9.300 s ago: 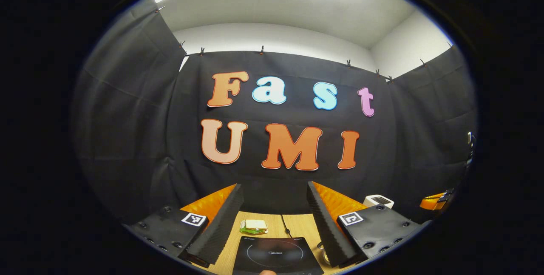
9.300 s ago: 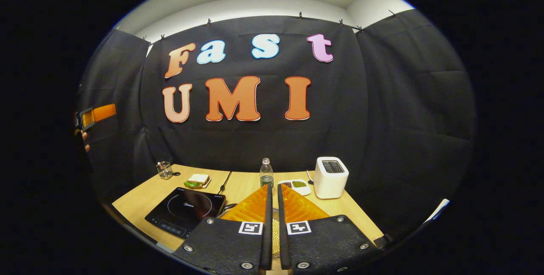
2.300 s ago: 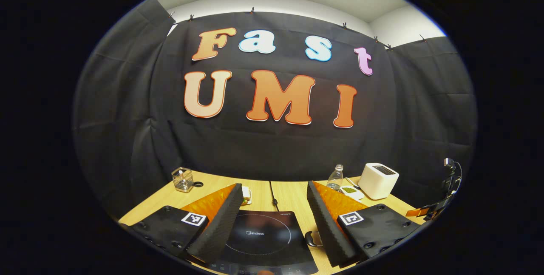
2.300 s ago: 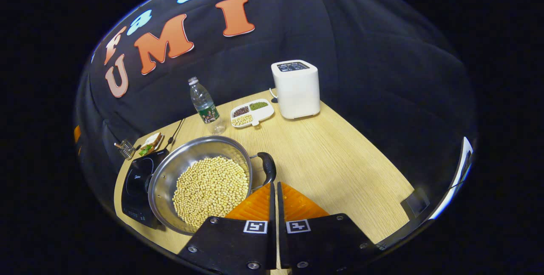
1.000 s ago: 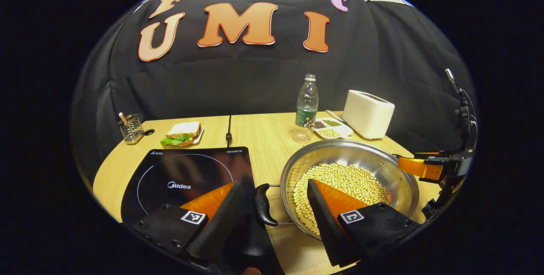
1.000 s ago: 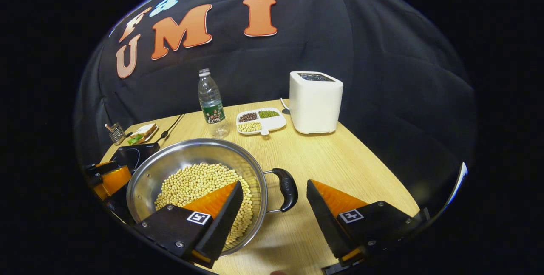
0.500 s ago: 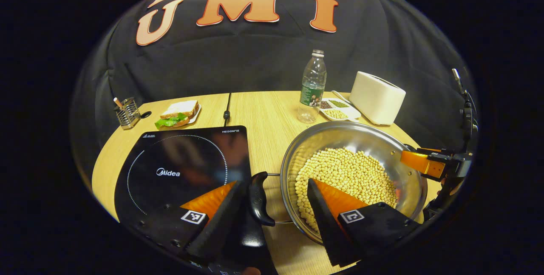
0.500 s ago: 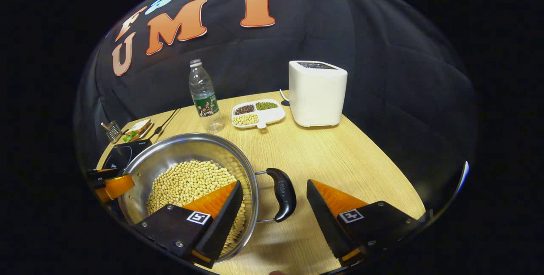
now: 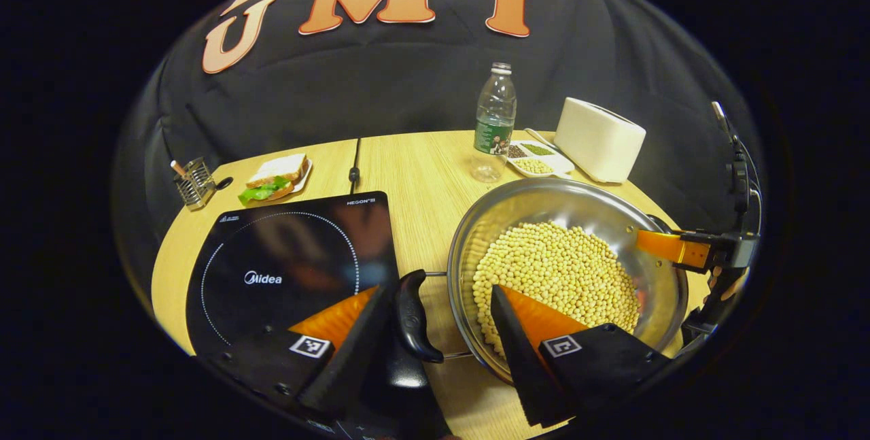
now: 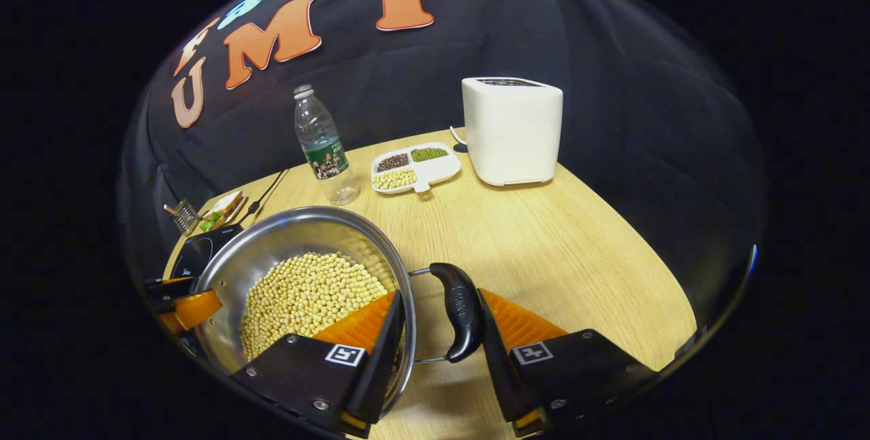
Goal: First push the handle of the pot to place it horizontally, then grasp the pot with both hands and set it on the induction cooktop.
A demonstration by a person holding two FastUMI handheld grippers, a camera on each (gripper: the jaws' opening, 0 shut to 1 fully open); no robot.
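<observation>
A steel pot (image 9: 578,209) full of pale beans stands on the wooden table, just right of the black induction cooktop (image 9: 285,256). Its two black side handles lie level. My left gripper (image 9: 435,351) is open and straddles the left handle (image 9: 411,314) and the pot's rim, with the handle close to the left finger. In the right gripper view, my right gripper (image 10: 438,345) has closed around the right handle (image 10: 461,311). One finger is inside the pot (image 10: 299,236) against its wall and the other presses the handle's outer side.
At the back of the table (image 10: 578,236) stand a water bottle (image 9: 495,120), a divided dish of beans (image 9: 533,161) and a white toaster (image 9: 598,141). A sandwich on a plate (image 9: 275,178) and a wire holder (image 9: 194,181) sit behind the cooktop, beside its cord.
Both grippers came down from the wall to the pot. In the last half second the right gripper's fingers closed in on the right handle. The left gripper stays open around the left handle.
</observation>
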